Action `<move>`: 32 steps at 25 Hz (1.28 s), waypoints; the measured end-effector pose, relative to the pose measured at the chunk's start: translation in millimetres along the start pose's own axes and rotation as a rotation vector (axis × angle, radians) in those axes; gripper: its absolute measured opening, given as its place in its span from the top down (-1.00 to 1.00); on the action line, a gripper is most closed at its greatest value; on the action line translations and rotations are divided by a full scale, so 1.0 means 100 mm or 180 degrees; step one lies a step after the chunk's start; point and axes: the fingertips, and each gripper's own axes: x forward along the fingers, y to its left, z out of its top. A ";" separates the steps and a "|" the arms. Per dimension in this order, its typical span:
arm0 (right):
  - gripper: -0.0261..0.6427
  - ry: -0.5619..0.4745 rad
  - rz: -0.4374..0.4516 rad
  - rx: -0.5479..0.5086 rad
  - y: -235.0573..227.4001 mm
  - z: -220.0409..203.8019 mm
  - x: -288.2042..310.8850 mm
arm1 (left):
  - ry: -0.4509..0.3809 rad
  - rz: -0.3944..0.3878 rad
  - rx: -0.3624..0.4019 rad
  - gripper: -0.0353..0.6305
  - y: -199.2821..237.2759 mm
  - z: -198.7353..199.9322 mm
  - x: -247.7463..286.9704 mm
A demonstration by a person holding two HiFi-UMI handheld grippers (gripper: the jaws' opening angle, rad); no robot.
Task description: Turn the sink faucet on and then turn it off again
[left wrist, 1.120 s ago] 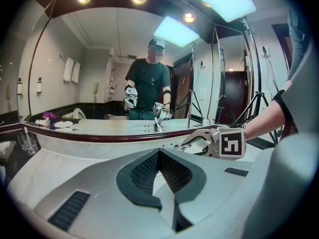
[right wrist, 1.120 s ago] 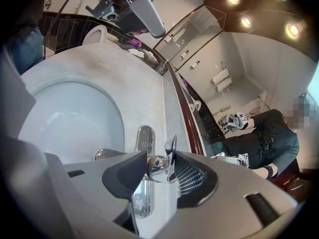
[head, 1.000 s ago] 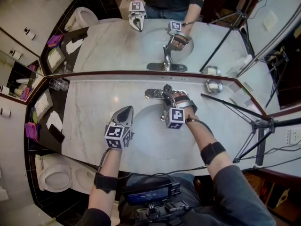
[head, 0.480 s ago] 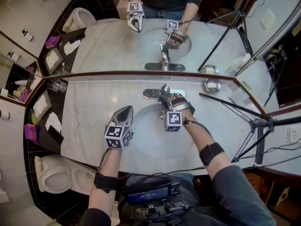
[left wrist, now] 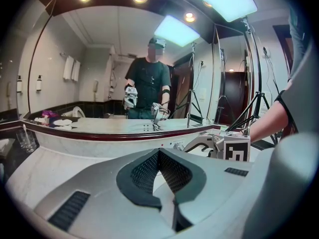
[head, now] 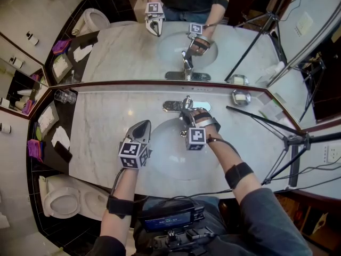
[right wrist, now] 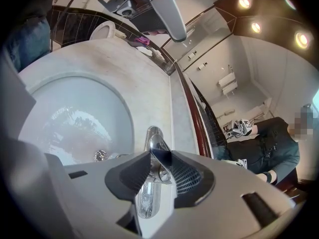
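Two hand-held grippers, one faucet (head: 173, 106). Left hand-held gripper (head: 143, 126) shut tight, empty. Right hand-held gripper (right wrist: 157, 159) just closing in, narrower than before, pinching lever (right wrist: 159, 149).

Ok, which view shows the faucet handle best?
The right gripper view: the faucet handle sits close between the pads of the right tool, whose jaws have just been closing. The head view shows it small, half covered by that tool. The left gripper view hides it behind that tool.

1. left gripper (head: 144, 125) and right gripper (head: 187, 110) — pale grey shells, dark ribbed pads.
2. marker cube (head: 133, 154) on each, black-and-white squares.
3. black band (head: 240, 174) round each forearm; thin black cable (head: 228, 144) along the right.
4. grey sleeve (head: 272, 217) on the right arm.
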 end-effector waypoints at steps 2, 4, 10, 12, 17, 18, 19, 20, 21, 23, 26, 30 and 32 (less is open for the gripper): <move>0.51 0.0026 -0.0030 -0.0039 0.01 -0.01 0.01 | -0.0004 0.0010 0.0002 0.89 0.00 0.00 -0.01; 0.51 0.0080 -0.0074 -0.0106 0.04 -0.06 0.03 | -0.0005 0.0015 0.0003 0.89 0.01 0.00 -0.03; 0.41 0.0137 -0.0046 0.0142 0.03 -0.07 -0.06 | -0.0043 0.0045 0.0029 0.89 0.05 0.05 -0.10; 0.41 0.0133 -0.0093 0.0264 0.00 -0.09 -0.16 | -0.0055 0.0046 0.0027 0.89 0.05 0.05 -0.12; 0.41 0.0083 -0.0253 0.0862 -0.14 -0.22 -0.49 | -0.0087 0.0006 0.0024 0.89 -0.02 0.07 -0.14; 0.43 0.0066 -0.0264 0.0982 -0.16 -0.24 -0.57 | -0.0094 -0.0005 0.0032 0.89 -0.04 0.08 -0.15; 0.49 0.0046 -0.0280 0.1096 -0.17 -0.26 -0.65 | -0.0102 -0.0016 0.0038 0.89 -0.06 0.09 -0.15; 0.53 0.0023 -0.0308 0.1215 -0.19 -0.28 -0.72 | -0.0110 -0.0027 0.0043 0.89 -0.07 0.10 -0.16; 0.59 -0.0002 -0.0350 0.1346 -0.21 -0.30 -0.80 | -0.0118 -0.0036 0.0045 0.89 -0.08 0.11 -0.17; 0.72 -0.0046 -0.0442 0.1629 -0.26 -0.35 -0.96 | -0.0130 -0.0052 0.0051 0.89 -0.12 0.13 -0.20; 0.87 -0.0132 -0.0506 0.2076 -0.25 -0.47 -1.14 | -0.0139 -0.0087 0.0073 0.89 -0.19 0.14 -0.22; 0.87 -0.0259 -0.0545 0.2616 -0.28 -0.55 -1.41 | -0.0159 -0.0103 0.0090 0.89 -0.23 0.15 -0.28; 0.87 -0.0314 -0.0570 0.2854 -0.29 -0.59 -1.54 | -0.0175 -0.0097 0.0088 0.89 -0.23 0.17 -0.32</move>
